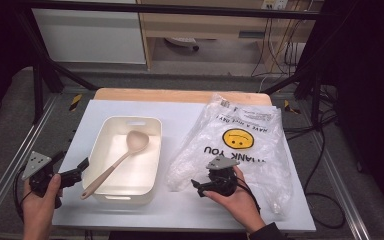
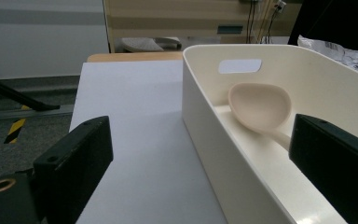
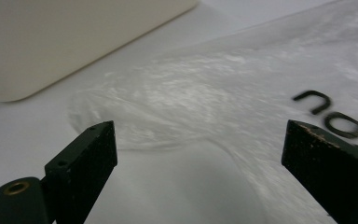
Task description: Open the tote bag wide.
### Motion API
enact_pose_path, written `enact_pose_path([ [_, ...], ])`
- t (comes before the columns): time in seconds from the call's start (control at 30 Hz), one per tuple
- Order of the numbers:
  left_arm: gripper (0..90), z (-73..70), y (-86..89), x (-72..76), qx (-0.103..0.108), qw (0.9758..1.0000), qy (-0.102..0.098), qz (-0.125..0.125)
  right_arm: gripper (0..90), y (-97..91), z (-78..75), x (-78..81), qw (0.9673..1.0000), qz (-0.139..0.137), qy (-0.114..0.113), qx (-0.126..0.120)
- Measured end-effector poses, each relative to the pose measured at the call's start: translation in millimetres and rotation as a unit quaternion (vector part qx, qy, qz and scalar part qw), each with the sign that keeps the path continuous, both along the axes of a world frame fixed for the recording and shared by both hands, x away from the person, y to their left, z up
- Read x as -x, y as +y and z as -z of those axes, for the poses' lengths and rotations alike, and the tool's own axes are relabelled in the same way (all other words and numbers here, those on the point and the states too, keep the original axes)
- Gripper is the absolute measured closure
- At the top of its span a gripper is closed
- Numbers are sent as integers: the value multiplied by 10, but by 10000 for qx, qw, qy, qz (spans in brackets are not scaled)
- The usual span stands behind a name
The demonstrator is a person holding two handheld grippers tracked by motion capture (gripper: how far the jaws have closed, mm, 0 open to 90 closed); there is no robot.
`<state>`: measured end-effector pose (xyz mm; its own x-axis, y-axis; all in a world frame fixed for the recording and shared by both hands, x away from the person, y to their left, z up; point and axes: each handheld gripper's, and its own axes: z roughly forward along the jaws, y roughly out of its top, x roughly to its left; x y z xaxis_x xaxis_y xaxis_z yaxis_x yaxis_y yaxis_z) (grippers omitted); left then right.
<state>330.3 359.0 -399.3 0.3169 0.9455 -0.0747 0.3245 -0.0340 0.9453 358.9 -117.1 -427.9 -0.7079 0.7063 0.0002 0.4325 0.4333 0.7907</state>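
A cream plastic bin [image 1: 132, 120] stands left of centre on the white sheet. A beige spoon [image 1: 136, 141] lies in it, its handle resting toward the bin's near left corner. My left gripper [image 1: 83, 165] is open at that corner; in the left gripper view [image 2: 200, 163] its jaws straddle the bin's left wall [image 2: 214, 140], with the spoon [image 2: 260, 105] ahead. A clear plastic bag [image 1: 260, 150] printed with a yellow smiley lies flat to the right. My right gripper [image 1: 196, 186] is open at the bag's near left corner, and the crinkled bag [image 3: 205, 98] lies just ahead of the jaws [image 3: 200, 158].
The white sheet [image 1: 180, 210] covers a wooden table whose far edge [image 1: 180, 95] shows. Metal frame rails [image 1: 10, 165] run along both sides. Cables [image 1: 325, 150] trail on the floor at the right. The bin's corner [image 3: 51, 42] is at the upper left of the right gripper view.
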Motion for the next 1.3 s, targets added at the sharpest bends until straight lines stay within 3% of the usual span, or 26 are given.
enact_pose_path([
  [0.13,58,0,-2,3,-2,10000,-1,2,107,164,6,25,9997,-261,-11,-1],
  [0.3,58,4,-5,-1,-29,10000,19,22,98,506,25,48,9972,-745,-84,79],
  [0.47,58,5,-3,-2,-19,10000,18,27,113,666,110,21,9957,-885,-9,275],
  [0.63,58,7,2,-6,-17,10000,33,40,351,719,222,18,9924,-1058,167,613],
  [0.73,58,3,3,-1,-43,10000,25,42,571,688,243,-26,9921,-1083,317,540],
  [0.8,58,2,3,-1,-44,10000,25,37,751,679,239,-53,9931,-1030,277,487],
  [0.83,58,2,3,-1,-44,10000,25,37,751,679,239,-53,9931,-1030,277,487],
  [0.9,58,5,-1,-4,-24,10000,18,28,863,687,246,-127,9951,-841,268,442],
  [1.1,58,7,8,-3,-17,10000,23,16,875,758,244,-408,9995,-217,176,176],
  [1.3,58,5,12,1,14,10000,7,11,877,891,302,-743,9994,233,258,-15],
])
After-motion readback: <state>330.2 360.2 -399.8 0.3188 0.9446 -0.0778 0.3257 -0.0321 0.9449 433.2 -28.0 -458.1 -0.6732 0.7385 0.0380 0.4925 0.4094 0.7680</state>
